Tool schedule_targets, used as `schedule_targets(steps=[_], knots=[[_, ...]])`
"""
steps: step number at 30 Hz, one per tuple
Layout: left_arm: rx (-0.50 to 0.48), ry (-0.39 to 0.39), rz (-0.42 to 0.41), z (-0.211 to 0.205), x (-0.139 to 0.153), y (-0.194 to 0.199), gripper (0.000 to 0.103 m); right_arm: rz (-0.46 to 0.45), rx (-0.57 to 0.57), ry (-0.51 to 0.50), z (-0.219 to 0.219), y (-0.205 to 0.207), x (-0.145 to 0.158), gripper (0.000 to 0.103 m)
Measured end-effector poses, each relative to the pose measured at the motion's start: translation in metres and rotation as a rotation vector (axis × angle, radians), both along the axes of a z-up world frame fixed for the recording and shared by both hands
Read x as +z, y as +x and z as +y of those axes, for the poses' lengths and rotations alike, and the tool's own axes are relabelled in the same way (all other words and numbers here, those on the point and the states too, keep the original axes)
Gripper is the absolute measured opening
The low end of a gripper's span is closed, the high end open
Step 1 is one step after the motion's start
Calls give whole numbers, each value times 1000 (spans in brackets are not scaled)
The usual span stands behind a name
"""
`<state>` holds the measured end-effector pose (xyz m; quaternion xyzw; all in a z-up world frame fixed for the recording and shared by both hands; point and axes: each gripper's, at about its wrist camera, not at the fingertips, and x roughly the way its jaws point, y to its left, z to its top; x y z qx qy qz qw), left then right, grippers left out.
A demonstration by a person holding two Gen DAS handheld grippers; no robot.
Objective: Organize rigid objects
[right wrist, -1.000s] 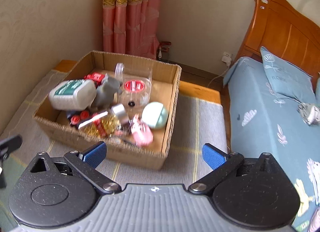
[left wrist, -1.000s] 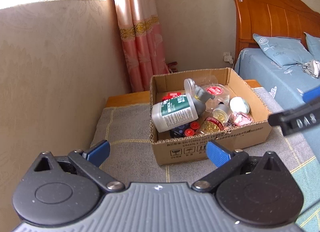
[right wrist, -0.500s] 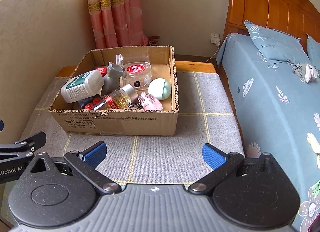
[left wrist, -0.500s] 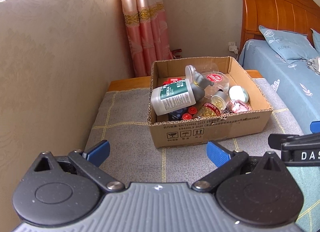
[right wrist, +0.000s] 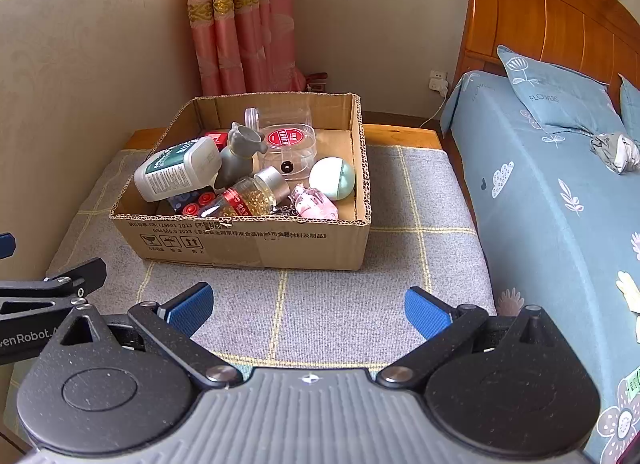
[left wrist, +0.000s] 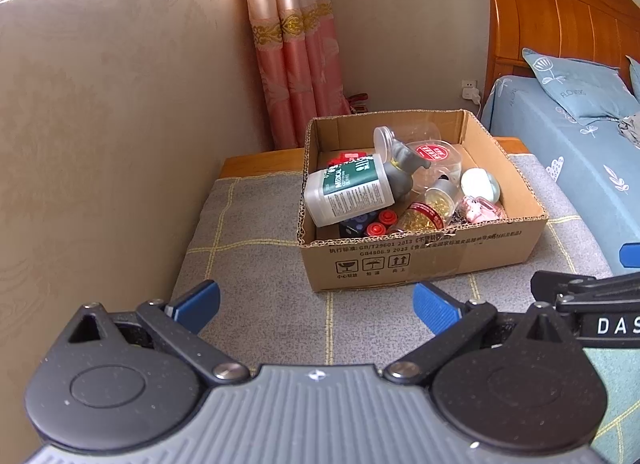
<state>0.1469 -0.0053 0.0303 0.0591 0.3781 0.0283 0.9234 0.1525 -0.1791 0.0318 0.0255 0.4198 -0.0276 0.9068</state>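
A cardboard box (left wrist: 424,260) (right wrist: 248,248) stands on a grey checked mat (left wrist: 256,264) (right wrist: 344,296). Inside lie a white bottle with a green label (left wrist: 346,189) (right wrist: 176,173), a grey elephant figure (left wrist: 402,167) (right wrist: 240,157), a jar of gold beads (left wrist: 430,211) (right wrist: 250,195), a clear tub with a red label (left wrist: 438,157) (right wrist: 286,145), a mint-green round case (left wrist: 480,185) (right wrist: 332,177), a pink item (left wrist: 482,209) (right wrist: 314,201) and red caps (left wrist: 380,223) (right wrist: 198,201). My left gripper (left wrist: 316,306) and right gripper (right wrist: 308,304) are open, empty, held back from the box's near side.
A beige wall (left wrist: 100,143) runs along the left. Pink curtains (left wrist: 296,63) hang behind the box. A bed with a blue sheet (right wrist: 560,203), a pillow and a wooden headboard (right wrist: 552,11) is to the right. A wall socket (right wrist: 438,79) sits by the headboard.
Both grippers have pulled back and away from the box, so it looks smaller and farther. Both stay open and empty. The box's contents have not moved.
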Motion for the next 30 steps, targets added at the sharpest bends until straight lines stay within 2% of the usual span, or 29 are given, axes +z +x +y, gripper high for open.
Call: schedule_targets(steps=[30], knots=[[7,-13,0,0,4,-1,102,-19,-14,-12,-1,-3,4,103]])
